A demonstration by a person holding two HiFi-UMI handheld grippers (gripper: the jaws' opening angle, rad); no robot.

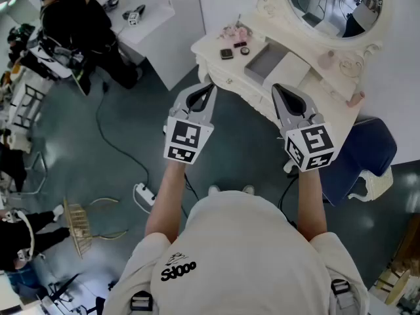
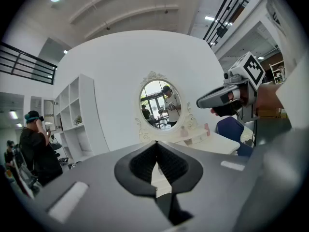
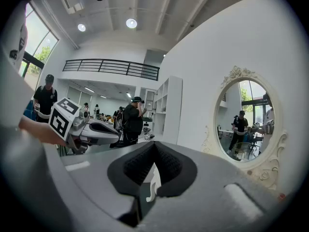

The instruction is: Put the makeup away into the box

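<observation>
Cream-white all over the worktop (image 1: 331,107), pale grey on the box (image 1: 266,61). Black-and-white square marker patterns plus grey shells on the left hand-held gripper (image 1: 209,86) and right hand-held gripper (image 1: 276,87), black ribbed pads (image 2: 143,163). Dark teal floor (image 1: 118,143), navy chair (image 1: 367,153).

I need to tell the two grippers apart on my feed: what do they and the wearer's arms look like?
Both look alike: the left gripper and right gripper have grey tapering shells with black ribbed pads, each carrying a white cube with black square markers. Forearms are bare; the person wears a pale short-sleeved T-shirt with black print on the back.
</observation>
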